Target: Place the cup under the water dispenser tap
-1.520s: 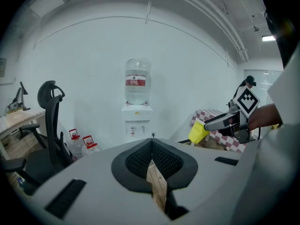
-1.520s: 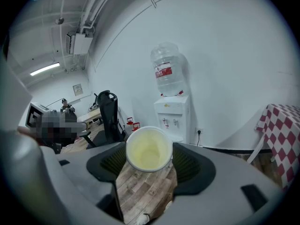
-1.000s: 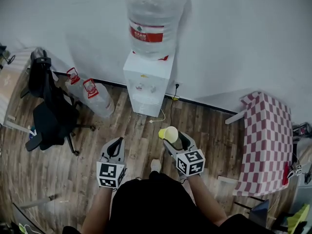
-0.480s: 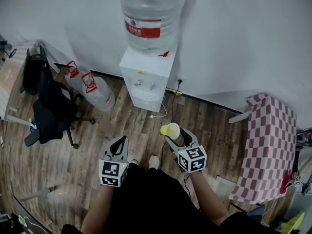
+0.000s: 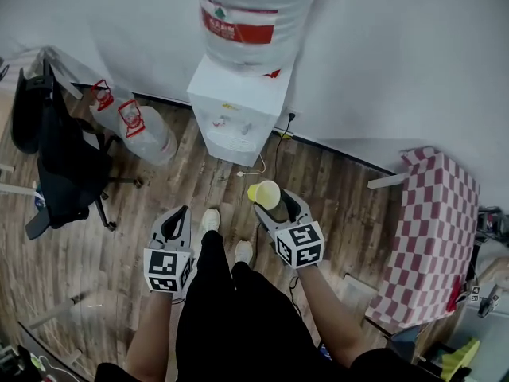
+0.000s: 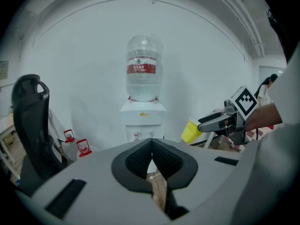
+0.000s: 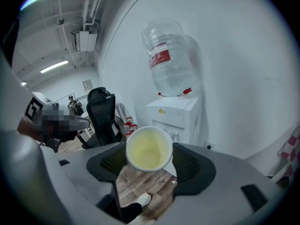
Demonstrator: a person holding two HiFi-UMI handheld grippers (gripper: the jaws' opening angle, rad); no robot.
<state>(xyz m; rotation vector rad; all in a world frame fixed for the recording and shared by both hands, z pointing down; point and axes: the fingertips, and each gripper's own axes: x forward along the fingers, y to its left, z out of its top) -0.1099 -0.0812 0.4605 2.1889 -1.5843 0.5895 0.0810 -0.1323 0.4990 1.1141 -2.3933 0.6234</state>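
A yellow cup (image 5: 264, 193) lies sideways between the jaws of my right gripper (image 5: 270, 201), which is shut on it. In the right gripper view the cup (image 7: 149, 149) shows its empty mouth towards the camera. The white water dispenser (image 5: 238, 110) stands against the wall ahead, with a large clear bottle (image 5: 256, 16) on top and its taps (image 5: 229, 122) on the front. It also shows in the left gripper view as the dispenser (image 6: 142, 120), still some way off. My left gripper (image 5: 175, 223) is shut and empty, low on the left.
Two spare water bottles (image 5: 131, 126) lie on the wood floor left of the dispenser. A black office chair (image 5: 56, 165) stands further left. A table with a red checked cloth (image 5: 433, 237) is at the right. A white cable (image 5: 254, 169) runs across the floor below the dispenser.
The person has stepped forward: the dispenser sits closer and larger. Both grippers keep their poses, the right one still holding the cup.
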